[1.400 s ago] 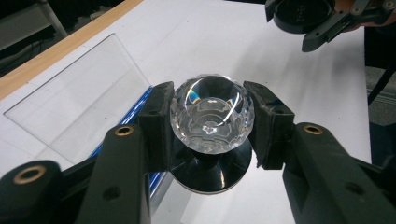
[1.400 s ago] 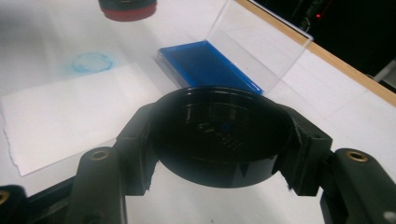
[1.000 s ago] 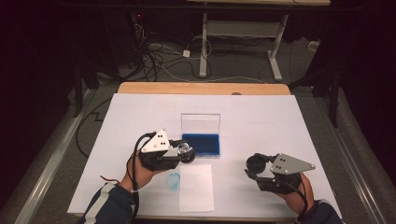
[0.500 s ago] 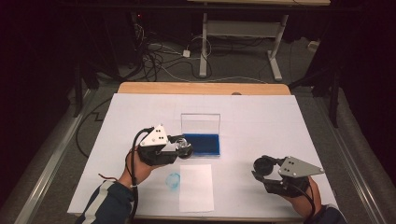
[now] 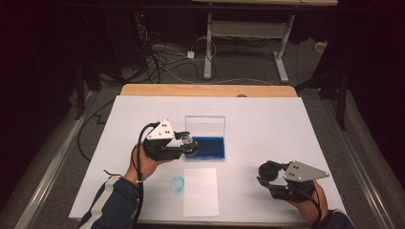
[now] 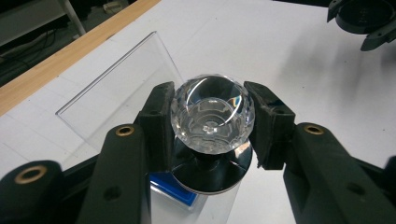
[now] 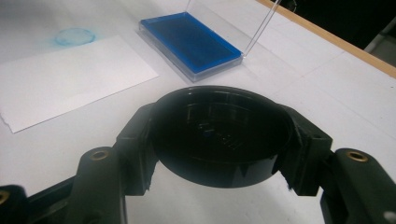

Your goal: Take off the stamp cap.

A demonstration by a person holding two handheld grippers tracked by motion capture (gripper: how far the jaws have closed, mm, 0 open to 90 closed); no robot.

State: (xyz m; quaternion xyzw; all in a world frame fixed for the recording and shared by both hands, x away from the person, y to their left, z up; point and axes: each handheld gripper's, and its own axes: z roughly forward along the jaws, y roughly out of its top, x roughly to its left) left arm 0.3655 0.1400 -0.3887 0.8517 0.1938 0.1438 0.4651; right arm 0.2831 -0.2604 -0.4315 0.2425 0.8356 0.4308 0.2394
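Note:
My left gripper [image 5: 190,144] is shut on a stamp with a clear faceted knob [image 6: 212,119] and a round black base. It holds the stamp [image 5: 189,143] at the left end of the blue ink pad [image 5: 207,145]; I cannot tell whether the two touch. The pad's clear lid [image 5: 204,125] stands open behind it. At the table's front right, my right gripper [image 5: 268,171] is shut on a round black cap [image 7: 219,135], held just above the table. The left gripper [image 6: 212,126] has its pads on both sides of the knob.
A white sheet of paper [image 5: 200,191] lies near the front edge, with a blue ring mark [image 5: 177,183] on the table covering beside its left edge. The ink pad [image 7: 189,42] lies beyond the cap in the right gripper view. Cables and desk legs sit on the floor behind.
The left gripper has carried the stamp a little farther from the person, onto the ink pad's left end. The right gripper with the cap has barely shifted.

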